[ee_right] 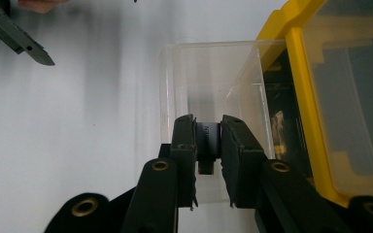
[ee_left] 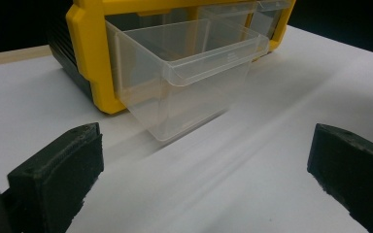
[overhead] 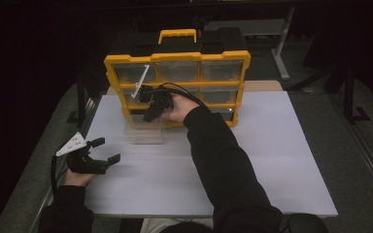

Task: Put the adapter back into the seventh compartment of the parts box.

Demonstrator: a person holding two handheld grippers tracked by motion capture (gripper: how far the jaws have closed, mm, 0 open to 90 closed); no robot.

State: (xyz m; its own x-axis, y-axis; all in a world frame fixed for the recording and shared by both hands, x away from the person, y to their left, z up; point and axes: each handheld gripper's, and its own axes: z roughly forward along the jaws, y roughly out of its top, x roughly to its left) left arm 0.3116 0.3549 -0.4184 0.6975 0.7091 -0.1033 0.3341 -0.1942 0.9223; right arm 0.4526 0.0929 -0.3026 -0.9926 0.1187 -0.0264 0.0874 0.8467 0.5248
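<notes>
A yellow organizer (overhead: 175, 57) with clear drawers stands upright at the back of the white board. Its bottom-left clear drawer (overhead: 144, 132) is pulled out onto the board. My right gripper (overhead: 151, 112) hangs over that drawer, pointing down. In the right gripper view the right gripper (ee_right: 209, 141) is shut on a small dark part (ee_right: 209, 137) with pale lettering, held above the open drawer (ee_right: 209, 73). My left gripper (overhead: 106, 150) rests open near the board's left edge. In the left gripper view the left gripper (ee_left: 204, 165) faces the drawer (ee_left: 194, 73) from a distance, nothing between its jaws.
The white board (overhead: 272, 160) covers the table, with bare room to the right and front. A table leg (overhead: 281, 53) and dark surroundings lie behind the organizer. The organizer's yellow frame (ee_right: 306, 87) stands close beside the right gripper.
</notes>
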